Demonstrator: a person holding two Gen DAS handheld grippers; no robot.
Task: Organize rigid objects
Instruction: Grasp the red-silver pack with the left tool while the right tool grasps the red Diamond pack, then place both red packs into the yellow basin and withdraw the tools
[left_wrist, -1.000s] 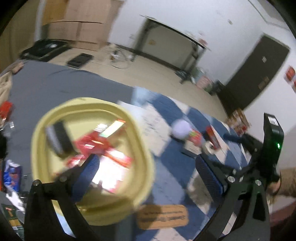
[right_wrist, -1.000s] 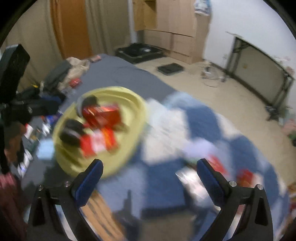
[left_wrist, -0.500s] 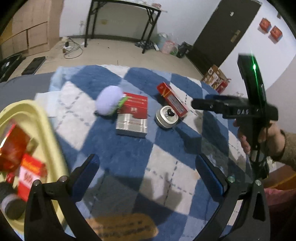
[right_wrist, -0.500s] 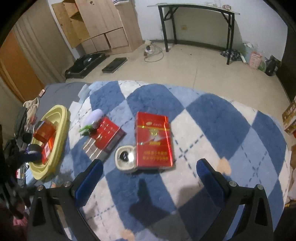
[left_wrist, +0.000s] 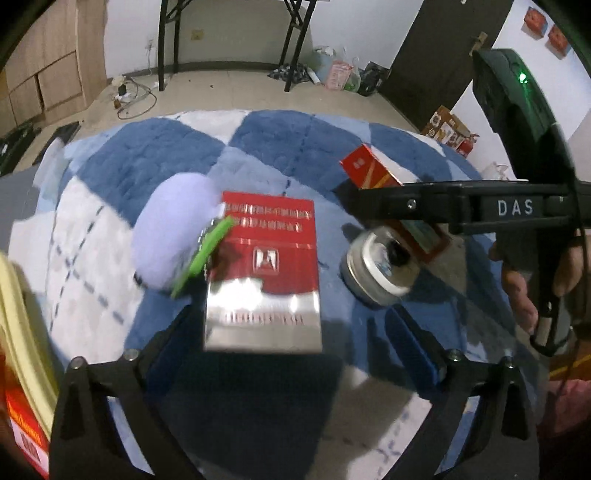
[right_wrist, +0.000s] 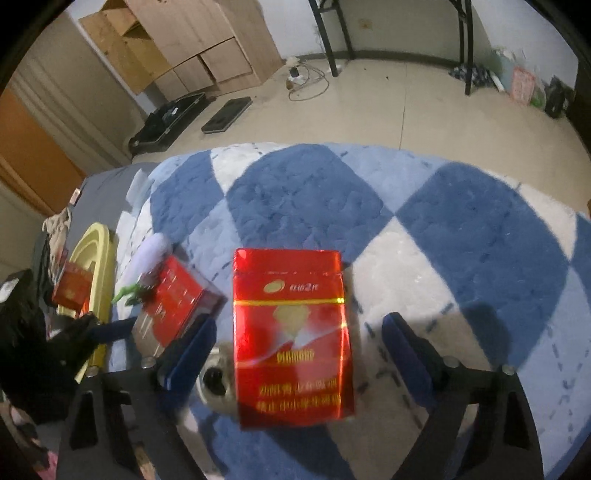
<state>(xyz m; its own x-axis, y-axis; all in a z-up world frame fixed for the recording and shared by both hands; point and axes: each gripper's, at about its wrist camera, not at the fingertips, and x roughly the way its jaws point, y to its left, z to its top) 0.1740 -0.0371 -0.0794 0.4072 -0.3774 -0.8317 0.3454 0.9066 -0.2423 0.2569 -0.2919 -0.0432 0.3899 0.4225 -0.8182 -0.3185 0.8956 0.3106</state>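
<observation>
A red and silver box (left_wrist: 263, 275) lies on the blue and white checked rug, between the open fingers of my left gripper (left_wrist: 291, 338). A lilac soft ball with a green tag (left_wrist: 171, 236) touches its left side. A round silver tin (left_wrist: 380, 267) lies to its right. A bright red box (right_wrist: 290, 350) lies between the open fingers of my right gripper (right_wrist: 297, 349), partly over the tin (right_wrist: 214, 380). The yellow tray (right_wrist: 94, 266) with red boxes sits at the left. The right gripper (left_wrist: 480, 210) crosses the left wrist view.
The rug (right_wrist: 443, 236) covers a raised surface whose far edge drops to a beige floor. A black-legged desk (left_wrist: 229, 37), wooden cabinets (right_wrist: 192, 48) and a dark door (left_wrist: 439, 55) stand beyond. Clutter lies on grey cloth (right_wrist: 55, 236) past the tray.
Both grippers swung away from the yellow tray to the loose objects and moved in close. The left now straddles the red and silver box, the right the bright red box.
</observation>
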